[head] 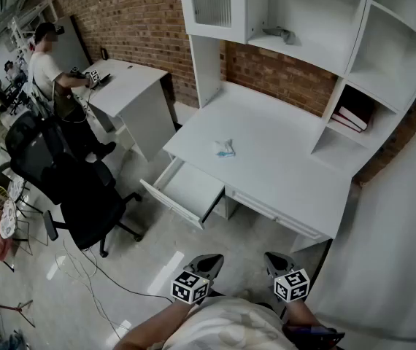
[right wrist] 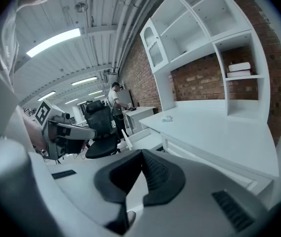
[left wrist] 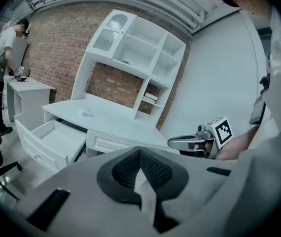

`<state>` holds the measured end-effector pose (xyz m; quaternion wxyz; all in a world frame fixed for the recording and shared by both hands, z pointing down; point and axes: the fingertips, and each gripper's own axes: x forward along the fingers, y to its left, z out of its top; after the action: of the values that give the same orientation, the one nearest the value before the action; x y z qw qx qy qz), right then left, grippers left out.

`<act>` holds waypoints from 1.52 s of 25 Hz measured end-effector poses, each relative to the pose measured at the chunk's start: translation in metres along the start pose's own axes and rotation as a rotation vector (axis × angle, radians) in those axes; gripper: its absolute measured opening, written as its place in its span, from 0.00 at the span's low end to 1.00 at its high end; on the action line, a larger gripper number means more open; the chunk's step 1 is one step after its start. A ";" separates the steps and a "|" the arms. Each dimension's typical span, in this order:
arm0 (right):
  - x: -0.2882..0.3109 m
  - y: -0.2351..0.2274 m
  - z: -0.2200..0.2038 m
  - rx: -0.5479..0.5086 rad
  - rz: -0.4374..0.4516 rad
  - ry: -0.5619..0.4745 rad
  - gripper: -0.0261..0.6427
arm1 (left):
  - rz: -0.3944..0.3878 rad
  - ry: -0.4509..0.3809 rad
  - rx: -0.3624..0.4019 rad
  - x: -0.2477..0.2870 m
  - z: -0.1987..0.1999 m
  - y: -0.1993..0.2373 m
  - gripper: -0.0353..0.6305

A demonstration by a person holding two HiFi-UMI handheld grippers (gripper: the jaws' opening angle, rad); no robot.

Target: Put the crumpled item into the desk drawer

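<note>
The crumpled item (head: pixel 225 149), a small pale blue-white wad, lies near the middle of the white desk (head: pixel 288 159). The same wad (left wrist: pixel 87 113) shows far off in the left gripper view and, as a tiny wad (right wrist: pixel 167 119), in the right gripper view. The desk drawer (head: pixel 186 192) stands pulled out at the desk's left front, with nothing visible inside. My left gripper (head: pixel 209 260) and right gripper (head: pixel 275 259) hang close to my body, well short of the desk. Both are shut with nothing between their pads.
A black office chair (head: pixel 69 181) stands left of the open drawer. Behind it a person (head: pixel 47 71) works at a second white desk (head: pixel 128 86). Books (head: pixel 350 117) lie in the hutch's right shelf. Cables trail over the floor (head: pixel 91 275).
</note>
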<state>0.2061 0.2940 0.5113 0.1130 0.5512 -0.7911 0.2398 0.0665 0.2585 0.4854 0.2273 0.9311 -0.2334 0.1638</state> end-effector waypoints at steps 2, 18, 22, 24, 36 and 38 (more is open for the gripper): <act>-0.013 -0.008 -0.005 0.000 0.010 0.000 0.07 | 0.021 -0.007 -0.006 0.008 -0.004 -0.010 0.08; -0.034 -0.040 -0.004 -0.010 0.105 -0.026 0.07 | 0.100 -0.011 0.015 0.038 -0.006 -0.049 0.08; -0.037 -0.041 -0.007 0.007 0.123 -0.025 0.07 | 0.106 -0.009 0.019 0.043 -0.006 -0.054 0.08; -0.039 -0.045 -0.009 0.021 0.123 -0.024 0.07 | 0.103 -0.008 0.026 0.045 -0.005 -0.057 0.08; -0.041 -0.049 -0.014 0.052 0.135 -0.013 0.07 | 0.129 -0.005 0.031 0.040 -0.007 -0.065 0.08; -0.040 -0.046 -0.016 0.057 0.140 -0.005 0.07 | 0.141 -0.002 0.021 0.034 -0.011 -0.064 0.08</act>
<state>0.2621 0.3217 0.5196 0.0781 0.4982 -0.8208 0.2683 0.1252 0.3023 0.4859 0.2050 0.9149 -0.2971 0.1808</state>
